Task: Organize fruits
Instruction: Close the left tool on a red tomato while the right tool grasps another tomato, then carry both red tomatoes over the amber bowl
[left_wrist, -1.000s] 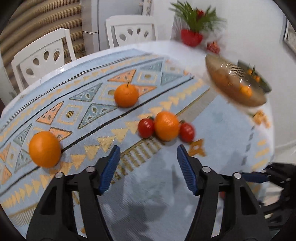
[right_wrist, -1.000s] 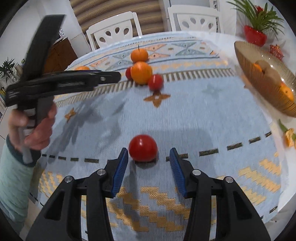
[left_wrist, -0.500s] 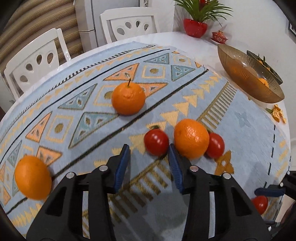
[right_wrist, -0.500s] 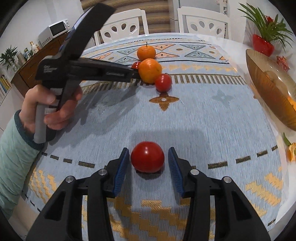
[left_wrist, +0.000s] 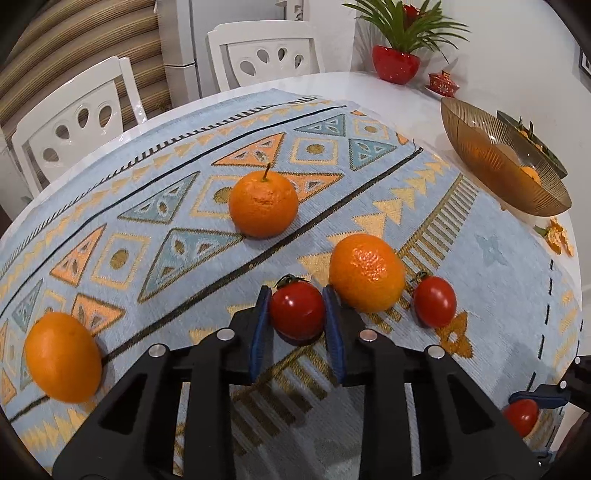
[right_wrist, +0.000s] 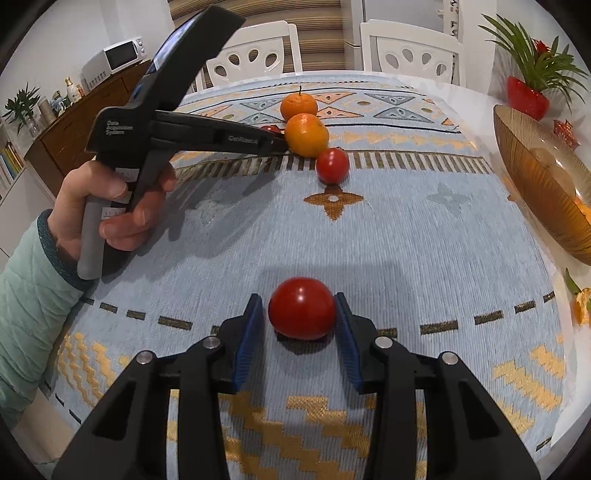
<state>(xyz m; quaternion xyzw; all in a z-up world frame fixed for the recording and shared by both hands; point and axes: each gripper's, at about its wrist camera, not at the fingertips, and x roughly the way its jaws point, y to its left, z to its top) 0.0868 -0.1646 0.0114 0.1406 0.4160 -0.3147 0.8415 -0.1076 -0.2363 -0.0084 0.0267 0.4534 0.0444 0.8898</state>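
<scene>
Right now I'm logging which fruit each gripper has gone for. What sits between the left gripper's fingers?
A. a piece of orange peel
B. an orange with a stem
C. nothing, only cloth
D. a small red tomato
D: in the left wrist view the left gripper has its blue pads on both sides of a small red tomato, just beside an orange.

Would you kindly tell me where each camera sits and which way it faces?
Left wrist: on the left hand-held gripper, facing a tomato between its fingers; right hand-held gripper at the edge.
Right wrist: on the right hand-held gripper, facing another tomato; the left hand and sleeve show.
Shared: amber bowl, white chairs.
</scene>
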